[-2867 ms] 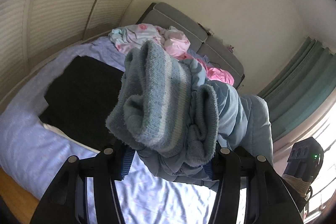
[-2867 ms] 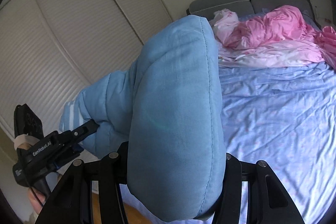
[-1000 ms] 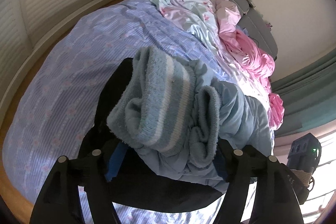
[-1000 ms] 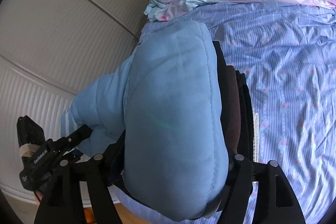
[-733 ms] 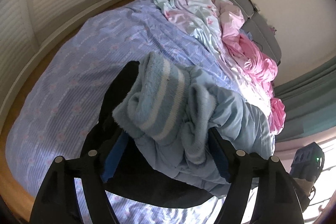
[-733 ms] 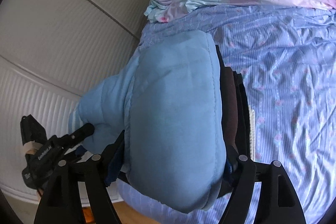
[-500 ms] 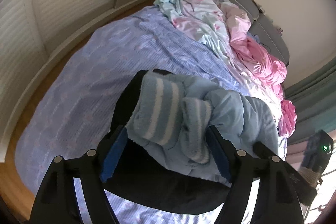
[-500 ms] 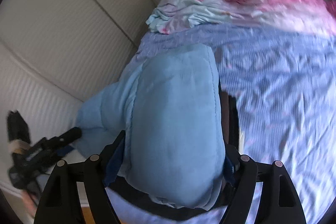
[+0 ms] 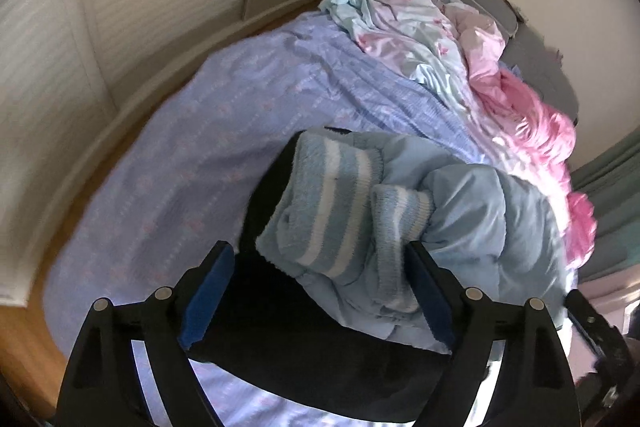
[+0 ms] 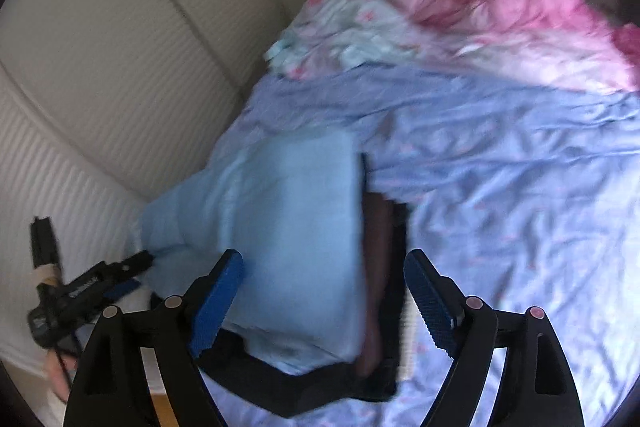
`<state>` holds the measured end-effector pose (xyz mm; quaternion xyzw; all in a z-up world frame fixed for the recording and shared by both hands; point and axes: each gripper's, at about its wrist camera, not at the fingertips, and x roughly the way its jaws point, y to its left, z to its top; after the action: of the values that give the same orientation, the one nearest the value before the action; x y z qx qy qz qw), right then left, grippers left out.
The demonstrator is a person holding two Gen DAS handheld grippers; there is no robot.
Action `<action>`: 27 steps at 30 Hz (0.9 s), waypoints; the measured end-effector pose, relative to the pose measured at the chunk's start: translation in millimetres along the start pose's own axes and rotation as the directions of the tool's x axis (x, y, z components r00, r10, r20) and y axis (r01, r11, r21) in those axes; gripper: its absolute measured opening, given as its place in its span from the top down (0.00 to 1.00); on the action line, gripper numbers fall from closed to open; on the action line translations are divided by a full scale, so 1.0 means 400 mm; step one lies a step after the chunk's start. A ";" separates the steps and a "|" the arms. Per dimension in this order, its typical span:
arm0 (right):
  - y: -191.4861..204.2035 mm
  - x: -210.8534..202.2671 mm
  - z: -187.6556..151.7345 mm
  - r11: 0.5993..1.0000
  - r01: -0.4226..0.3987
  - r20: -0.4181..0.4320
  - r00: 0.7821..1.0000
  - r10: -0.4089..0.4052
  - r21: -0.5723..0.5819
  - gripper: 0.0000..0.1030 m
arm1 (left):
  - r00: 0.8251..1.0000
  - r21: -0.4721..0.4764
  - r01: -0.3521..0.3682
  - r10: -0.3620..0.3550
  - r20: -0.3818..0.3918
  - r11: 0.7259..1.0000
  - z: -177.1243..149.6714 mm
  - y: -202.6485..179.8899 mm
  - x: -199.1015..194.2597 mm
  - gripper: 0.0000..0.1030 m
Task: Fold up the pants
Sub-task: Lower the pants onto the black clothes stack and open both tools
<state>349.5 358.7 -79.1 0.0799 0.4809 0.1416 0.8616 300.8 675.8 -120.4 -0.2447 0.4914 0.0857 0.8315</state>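
While the folded light-blue pants rest on a dark stack, the left gripper is opening. The right gripper is opening too; neither pinches the cloth between its fingers.

You have no text to read here. In the right wrist view the left gripper carries a pale marking along its black arm, but the blur smears it past reading. The pants, the dark stack under them and the bedsheet show stripes and small flower prints only, with no label, brand or number that you could make out in either view.
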 end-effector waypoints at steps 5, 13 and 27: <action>-0.018 0.041 -0.032 0.999 0.045 -0.058 0.997 -0.045 0.003 0.19 | 1.000 -0.022 0.008 -0.008 -0.026 1.000 0.006 0.009 0.018 0.13; 0.019 -0.048 -0.039 0.993 0.100 0.020 0.995 -0.099 -0.067 0.19 | 0.997 0.037 0.033 -0.035 0.062 0.999 -0.009 -0.014 -0.092 0.16; -0.015 -0.463 -0.220 0.989 0.080 0.255 0.966 -0.046 -0.125 0.10 | 0.961 0.362 -0.090 -0.015 0.277 0.928 -0.293 -0.202 -0.487 0.01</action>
<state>183.3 293.8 22.4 0.0238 0.3597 0.1348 0.9230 142.9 567.2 26.5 -0.0593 0.3832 0.0402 0.9209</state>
